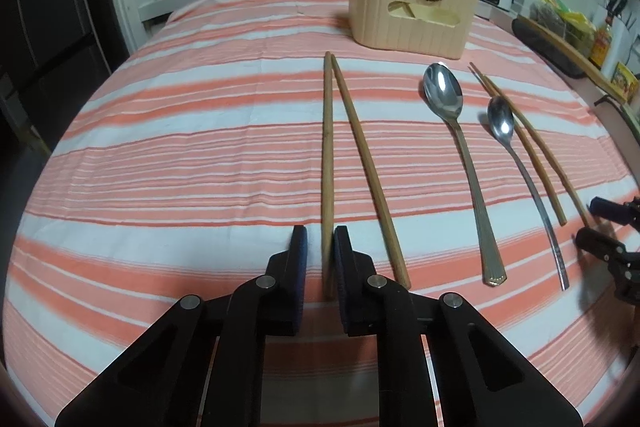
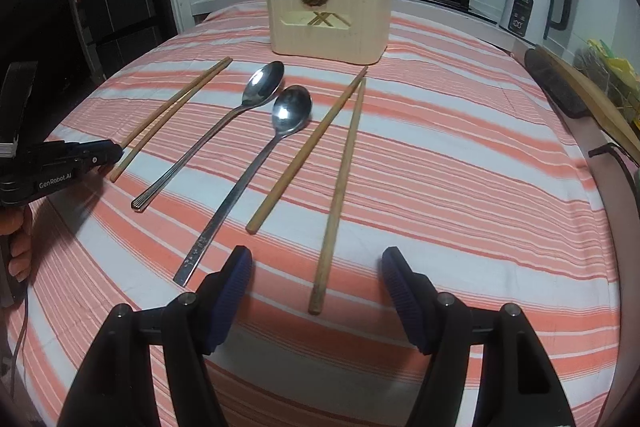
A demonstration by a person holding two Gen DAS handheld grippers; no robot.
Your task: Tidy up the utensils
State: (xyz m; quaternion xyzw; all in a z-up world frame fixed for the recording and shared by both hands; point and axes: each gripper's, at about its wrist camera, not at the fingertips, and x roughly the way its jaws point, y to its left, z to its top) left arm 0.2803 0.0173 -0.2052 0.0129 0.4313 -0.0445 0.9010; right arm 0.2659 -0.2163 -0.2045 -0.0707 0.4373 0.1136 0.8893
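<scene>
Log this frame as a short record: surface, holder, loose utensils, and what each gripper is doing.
surface: striped cloth
holder: beige box, chopsticks already inside
loose: left chopstick pair, two spoons, right chopstick pair
left hand-held gripper: astride one left chopstick, nearly closed
right hand-held gripper: open, over a right chopstick's near end

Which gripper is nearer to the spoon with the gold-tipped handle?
Left. The left gripper sits at the chopstick pair just beside the gold-tipped spoon. The right gripper is beyond the other spoon, around another chopstick.
</scene>
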